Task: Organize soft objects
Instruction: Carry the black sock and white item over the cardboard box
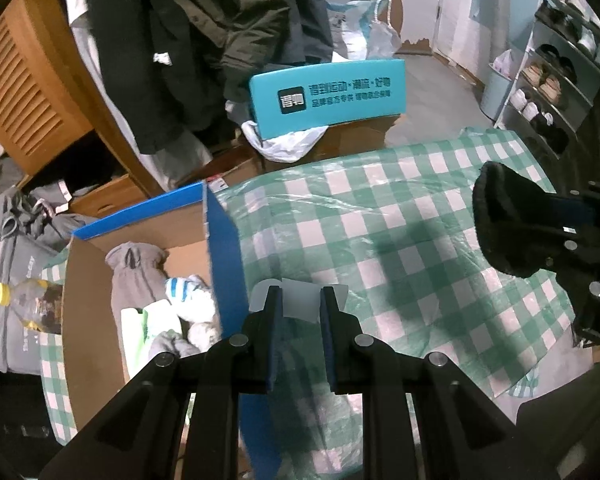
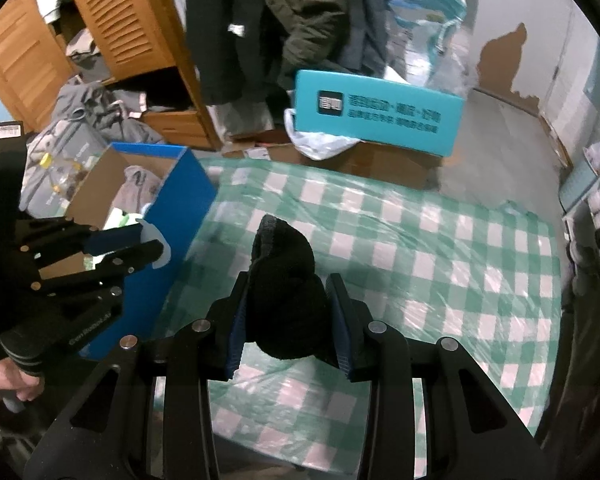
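Item: black knit piece point(image 2: 286, 288), soft, bunched. Held between my right fingers point(image 2: 288, 312), pads pressed into both its sides, above the checked, plastic-covered tabletop point(image 2: 440, 248). It hangs clear of the cloth.

Item: my left fingers point(image 1: 300, 316). Narrow gap between the pads; no soft object is between them. Whether a pale flap at the tips is pinched or only part of the fingers, I cannot tell. They hang over the tabletop's left edge, at the blue wall of the box point(image 1: 224, 240).

Item: box, blue outside, brown inside, open top, at the tabletop's left edge. Contents: a grey garment point(image 1: 134, 276), a blue-and-white striped piece point(image 1: 184, 288), pale green and white pieces, all loosely heaped.

Item: background. Teal carton point(image 1: 328, 96), hanging coats, shoe rack; none concern the step.

Step in hand, as I judge it: carry the black piece to the box and drop it in.

Handling notes:
- Keep the squeeze firm; knit slips.
- Clear the blue wall before lowering, so the trailing end does not snag the rim.
- Keep my left fingers off the opening.
- Release low over the heap so it stays inside.
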